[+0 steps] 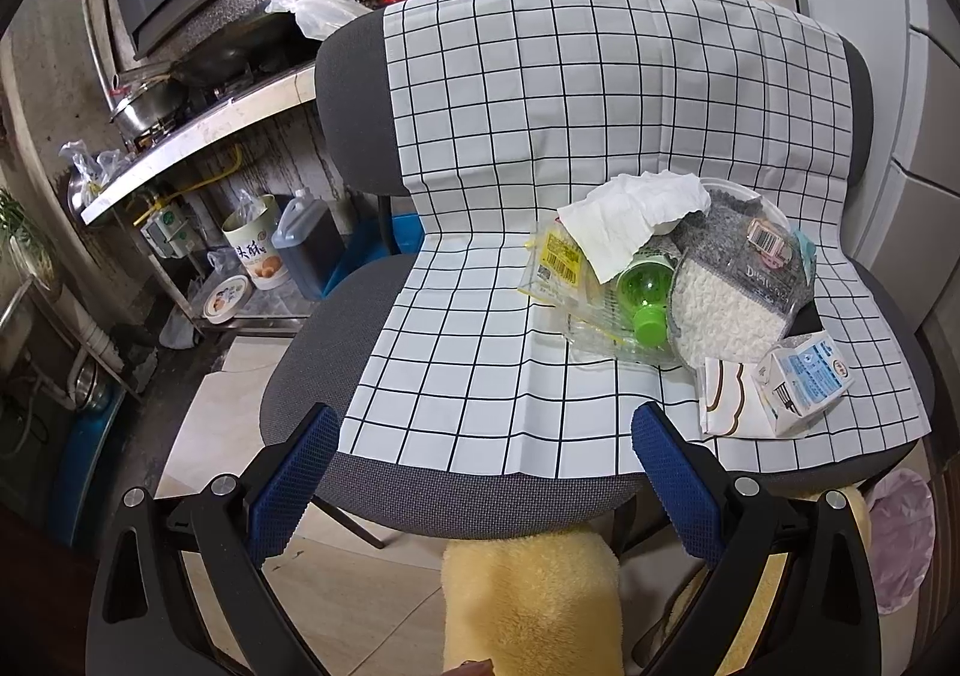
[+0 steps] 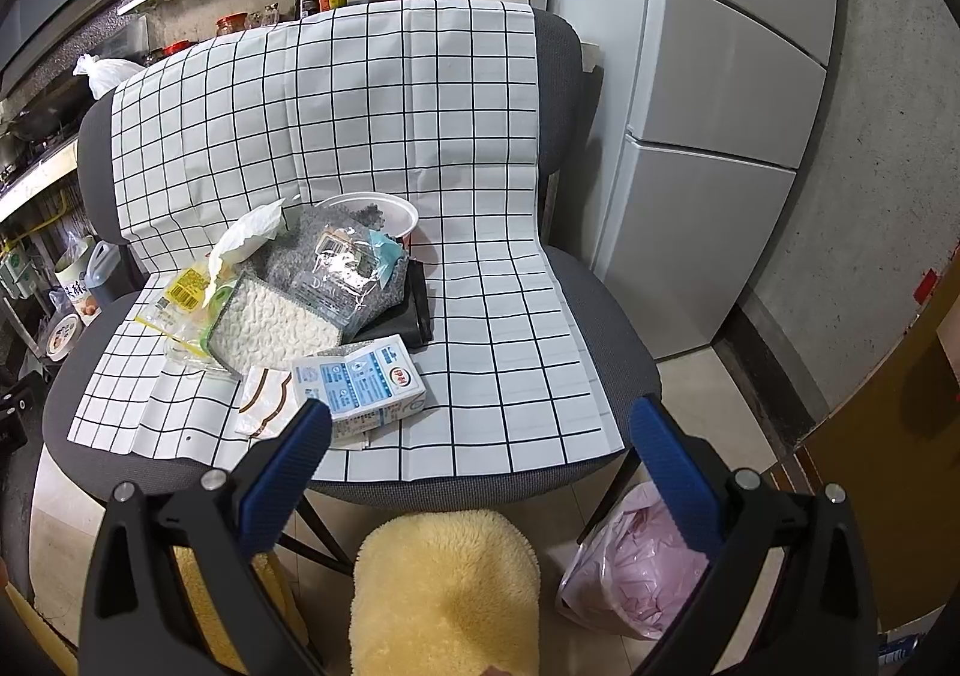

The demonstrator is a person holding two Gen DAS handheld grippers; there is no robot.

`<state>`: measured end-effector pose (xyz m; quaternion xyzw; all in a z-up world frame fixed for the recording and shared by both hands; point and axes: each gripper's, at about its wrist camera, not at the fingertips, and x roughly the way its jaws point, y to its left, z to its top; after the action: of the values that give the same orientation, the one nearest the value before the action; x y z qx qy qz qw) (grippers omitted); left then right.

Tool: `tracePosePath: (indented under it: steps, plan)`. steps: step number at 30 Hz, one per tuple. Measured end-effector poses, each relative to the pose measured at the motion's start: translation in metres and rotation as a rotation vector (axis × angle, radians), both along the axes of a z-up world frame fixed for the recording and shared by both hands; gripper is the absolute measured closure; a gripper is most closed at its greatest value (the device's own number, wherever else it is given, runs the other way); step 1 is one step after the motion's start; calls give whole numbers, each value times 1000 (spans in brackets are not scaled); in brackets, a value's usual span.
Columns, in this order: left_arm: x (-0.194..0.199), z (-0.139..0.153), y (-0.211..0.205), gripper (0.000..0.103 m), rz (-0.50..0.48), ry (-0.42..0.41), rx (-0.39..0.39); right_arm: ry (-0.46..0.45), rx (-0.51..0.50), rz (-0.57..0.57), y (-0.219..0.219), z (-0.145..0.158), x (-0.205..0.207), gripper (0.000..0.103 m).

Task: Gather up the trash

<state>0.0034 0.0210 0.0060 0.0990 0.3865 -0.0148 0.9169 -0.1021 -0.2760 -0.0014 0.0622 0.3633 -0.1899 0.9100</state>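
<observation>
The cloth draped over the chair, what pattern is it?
The cloth is white with a grid of thin black lines, seen best from the right wrist view.

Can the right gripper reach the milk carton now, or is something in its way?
Probably yes. The right gripper is open, and the milk carton lies at the pile's near edge with nothing on top.

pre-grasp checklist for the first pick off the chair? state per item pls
1. Right gripper open, nothing held: ok.
2. Left gripper open, nothing held: ok.
3. Milk carton nearest the right gripper, lying on top with nothing over it: ok.
4. Green bottle free to lift: not ok, tissue and grey packet overlap it.
5. Pink trash bag in view on the floor beside the chair: ok.
6. Bag mouth open: cannot tell.
</observation>
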Motion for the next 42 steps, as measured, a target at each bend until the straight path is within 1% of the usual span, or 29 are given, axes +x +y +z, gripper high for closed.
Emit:
tracePosePath:
  steps: [19,25,29,32,35,39,42]
  plan:
    - [0,0,2,6,0,2,0,0,3,-4,-2,-1,-1,6]
    - [2,-5,3,6,6,13,3,1,12,-2,-4,-5,-1,6]
    - [9,-17,1,6,18,39,10,-7,31,29,-5,-14,1,6]
    - [15,-30,0,7,30,66,16,-7,56,79,-5,-28,7,6]
    - [24,-45,-1,7,32,87,18,-15,49,93,-5,-41,14,6]
    - [35,-68,-5,7,11,126,23,-44,77,123,-5,-57,26,6]
    - [40,-84,-11,7,-22,162,43,-17,92,149,2,-72,37,6]
